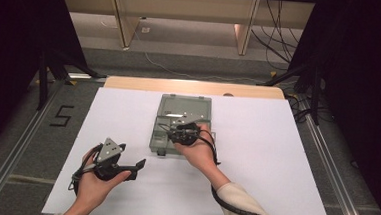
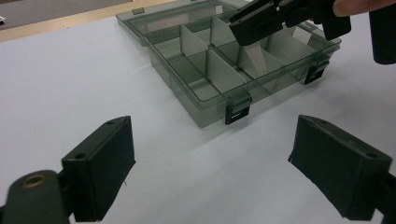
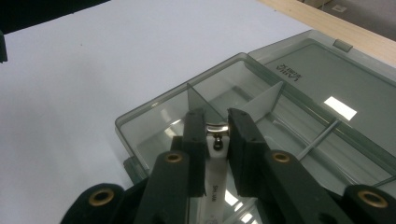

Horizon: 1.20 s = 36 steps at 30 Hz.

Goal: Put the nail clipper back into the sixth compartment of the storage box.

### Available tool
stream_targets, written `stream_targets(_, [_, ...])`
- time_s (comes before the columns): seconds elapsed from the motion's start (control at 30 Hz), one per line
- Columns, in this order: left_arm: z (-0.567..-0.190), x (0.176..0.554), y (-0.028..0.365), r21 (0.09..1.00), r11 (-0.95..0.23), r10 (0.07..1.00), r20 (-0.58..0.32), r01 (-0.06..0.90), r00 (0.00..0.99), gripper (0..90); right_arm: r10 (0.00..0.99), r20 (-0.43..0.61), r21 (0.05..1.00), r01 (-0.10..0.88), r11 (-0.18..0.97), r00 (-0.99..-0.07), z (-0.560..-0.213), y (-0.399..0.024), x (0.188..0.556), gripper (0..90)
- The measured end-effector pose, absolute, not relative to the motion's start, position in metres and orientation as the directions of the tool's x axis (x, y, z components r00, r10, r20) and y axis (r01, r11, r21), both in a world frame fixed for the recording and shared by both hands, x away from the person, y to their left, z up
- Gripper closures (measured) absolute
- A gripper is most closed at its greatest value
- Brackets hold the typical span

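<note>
the right gripper (image 3: 216,140) held a white nail clipper (image 3: 215,184) pinched between its jaws, over the open organizer box (image 1: 162,138). best lowered straight into one compartment, clear of dividers. the left gripper (image 2: 212,172) stood wide apart, empty.

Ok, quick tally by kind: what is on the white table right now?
Hand-held gripper: 2, left and right
Smoky grey clear plastic compartment box: 1
Small white clip-like piece with a metal end: 1
Total: 4
</note>
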<state>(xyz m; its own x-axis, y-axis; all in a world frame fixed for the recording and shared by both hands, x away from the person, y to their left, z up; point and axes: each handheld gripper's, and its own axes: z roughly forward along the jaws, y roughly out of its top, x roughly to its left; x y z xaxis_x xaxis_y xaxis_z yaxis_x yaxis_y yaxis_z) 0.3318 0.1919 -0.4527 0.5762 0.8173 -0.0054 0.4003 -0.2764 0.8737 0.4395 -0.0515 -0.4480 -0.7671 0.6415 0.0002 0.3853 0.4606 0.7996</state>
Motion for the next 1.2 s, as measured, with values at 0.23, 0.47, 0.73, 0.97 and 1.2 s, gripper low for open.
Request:
stream_targets(0.23, [-0.4529, 0.3315, 0.1919, 0.874, -0.268, 0.819, -0.014, 0.404, 0.573, 12.6, 0.637, -0.005, 0.788, 0.39, 0.477, -0.771, -0.4501, -0.0503, 0.4392, 78.6])
stream_targets(0.47, [-0.453, 0.3315, 0.1919, 0.874, -0.27, 0.819, -0.013, 0.405, 0.574, 12.6, 0.642, 0.008, 0.776, 0.41, 0.48, -0.767, -0.4516, -0.0488, 0.4386, 78.4])
stream_targets(0.73, [-0.4531, 0.3317, 0.1923, 0.874, -0.27, 0.819, -0.013, 0.404, 0.574, 12.6, 0.641, 0.006, 0.762, 0.418, 0.494, -0.768, -0.455, -0.0479, 0.4385, 78.2])
stream_targets(0.97, [-0.4534, 0.3322, 0.1927, 0.873, -0.275, 0.816, -0.01, 0.404, 0.578, 12.6, 0.653, 0.006, 0.756, 0.431, 0.493, -0.758, -0.4546, -0.0478, 0.4383, 77.2])
stream_targets(1.2, [-0.4529, 0.3327, 0.1938, 0.873, -0.283, 0.816, 0.001, 0.398, 0.578, 12.6, 0.658, 0.01, 0.738, 0.45, 0.502, -0.753, -0.4544, -0.048, 0.4396, 66.4])
